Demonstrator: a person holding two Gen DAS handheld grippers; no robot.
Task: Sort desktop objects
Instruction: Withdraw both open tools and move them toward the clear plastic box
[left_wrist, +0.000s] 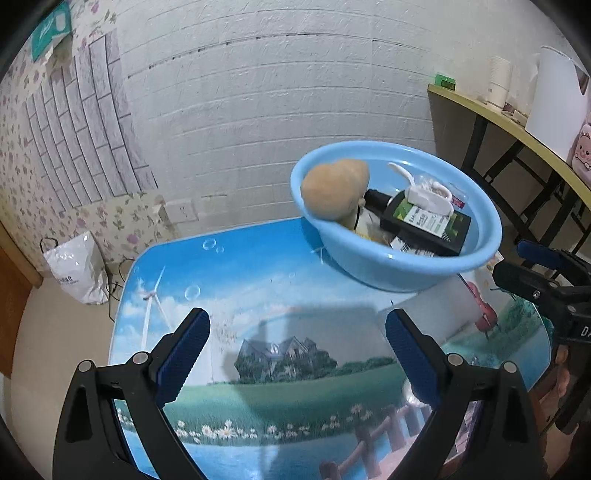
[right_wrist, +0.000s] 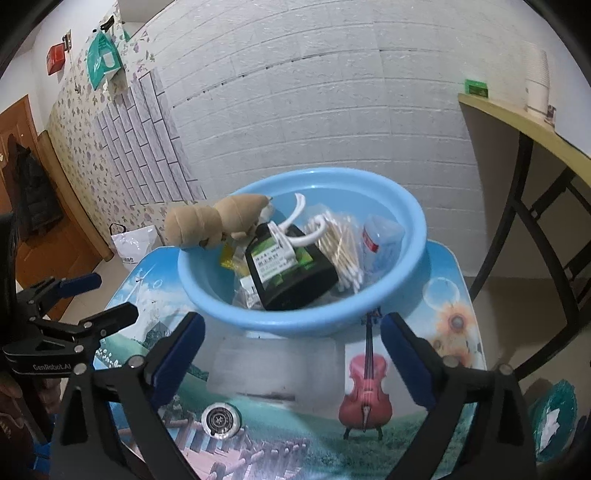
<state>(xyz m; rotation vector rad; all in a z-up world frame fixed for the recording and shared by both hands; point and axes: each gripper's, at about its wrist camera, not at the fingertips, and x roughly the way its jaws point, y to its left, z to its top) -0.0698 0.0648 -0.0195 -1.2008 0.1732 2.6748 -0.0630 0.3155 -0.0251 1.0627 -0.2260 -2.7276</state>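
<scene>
Both of your grippers stand with jaws apart and nothing between them: the left gripper (left_wrist: 297, 332) over the bare printed table (left_wrist: 258, 266), the right gripper (right_wrist: 291, 334) just before the blue basin (right_wrist: 413, 236). In that basin lie the plush toy (right_wrist: 207, 221), black bottle (right_wrist: 291, 277) and cotton swabs (right_wrist: 340, 243), while a clear box (right_wrist: 273, 365) and a round tin (right_wrist: 221, 419) sit on the table near your right jaws.

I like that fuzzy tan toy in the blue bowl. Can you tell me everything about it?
The tan plush toy looks soft and fuzzy, with a rounded, ridged body like a stuffed bug or shell. It lies tipped on its side at the left edge of the light blue plastic basin, leaning on the rim with one end poking out over it. Its lower part rests among the other things inside, next to the black bottle. Neither gripper touches it.
</scene>
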